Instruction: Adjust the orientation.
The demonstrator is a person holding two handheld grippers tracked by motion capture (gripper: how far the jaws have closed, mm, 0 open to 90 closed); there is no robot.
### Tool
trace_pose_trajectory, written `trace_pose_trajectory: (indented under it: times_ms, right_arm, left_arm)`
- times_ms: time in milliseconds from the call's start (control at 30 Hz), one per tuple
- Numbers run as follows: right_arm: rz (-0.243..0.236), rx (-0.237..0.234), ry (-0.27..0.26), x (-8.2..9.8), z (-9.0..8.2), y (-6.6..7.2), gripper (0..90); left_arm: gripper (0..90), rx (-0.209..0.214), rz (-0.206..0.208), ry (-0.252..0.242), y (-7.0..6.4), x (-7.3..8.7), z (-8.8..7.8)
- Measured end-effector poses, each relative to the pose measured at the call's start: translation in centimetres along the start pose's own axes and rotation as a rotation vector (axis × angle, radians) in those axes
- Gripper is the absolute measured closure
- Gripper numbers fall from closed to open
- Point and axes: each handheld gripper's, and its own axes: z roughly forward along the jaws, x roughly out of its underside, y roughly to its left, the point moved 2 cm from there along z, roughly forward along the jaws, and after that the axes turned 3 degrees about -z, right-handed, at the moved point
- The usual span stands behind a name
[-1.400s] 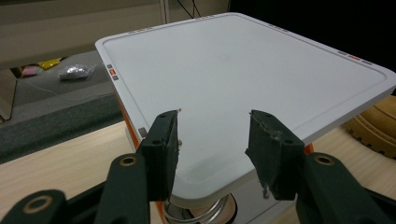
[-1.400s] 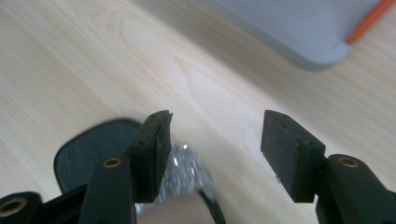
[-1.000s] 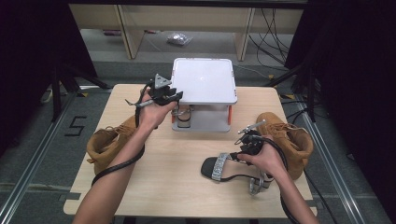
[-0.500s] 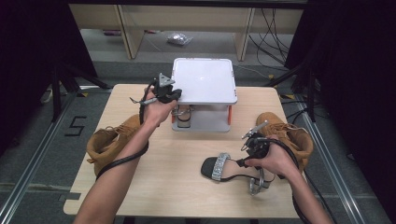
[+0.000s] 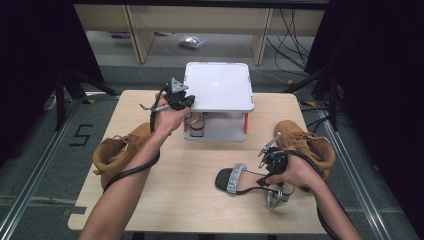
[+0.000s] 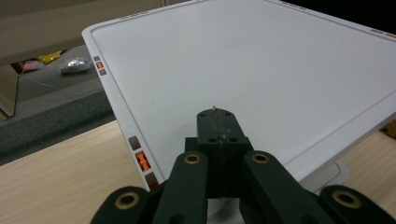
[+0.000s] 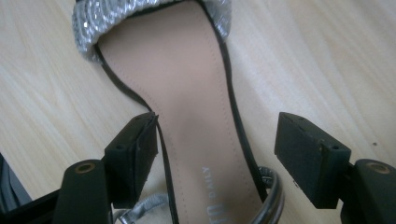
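from above i see the white rack (image 5: 218,92) with a sandal (image 5: 196,125) on its low shelf. my left tongs (image 5: 185,101) hang at its top corner. my right tongs (image 5: 272,160) are low over the black sandal (image 5: 239,180) on the table (image 5: 190,195).

left gripper view: left tongs (image 6: 219,135) pressed together, holding nothing.

right gripper view: right tongs (image 7: 224,154) have just been opening, spread wide around the black sandal (image 7: 187,116), not pinching it. i read "daily" (image 7: 211,196).
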Motion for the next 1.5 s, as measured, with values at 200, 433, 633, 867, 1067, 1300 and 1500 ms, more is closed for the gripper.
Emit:
trace_pose_trajectory:
  times_ms: [200, 433, 633, 867, 1067, 1300, 1500]
  right_arm:
    - [-0.051, -0.019, 0.063, -0.1, 0.8, 0.1, 30.3]
    - [-0.092, -0.027, 0.103, -0.4, 1.3, 0.2, 30.1]
    - [-0.101, -0.046, 0.141, -0.6, 2.0, 0.3, 30.7]
    - [-0.147, -0.055, 0.196, -0.8, 2.5, 0.5, 31.9]
    - [-0.190, -0.030, 0.250, -0.9, 3.0, 0.2, 35.7]
    - [-0.226, 0.011, 0.303, -1.2, 3.3, 0.5, 42.4]
    - [-0.210, 0.014, 0.320, -1.3, 3.3, 0.6, 43.2]
  left_arm:
    - [89.6, 0.003, -0.003, 0.000, 0.0, 0.0, 0.0]
    - [89.6, 0.004, 0.001, 0.005, 0.1, 0.0, 0.0]
    - [89.7, 0.002, -0.003, 0.000, 0.0, 0.0, 0.0]
    - [89.6, 0.004, -0.005, -0.002, 0.0, 0.0, 0.0]
    - [89.7, 0.005, -0.005, -0.002, 0.0, 0.0, 0.0]
    - [89.7, 0.005, -0.002, 0.000, 0.0, 0.0, 0.0]
    - [89.7, 0.005, 0.000, -0.001, 0.0, 0.0, 0.0]
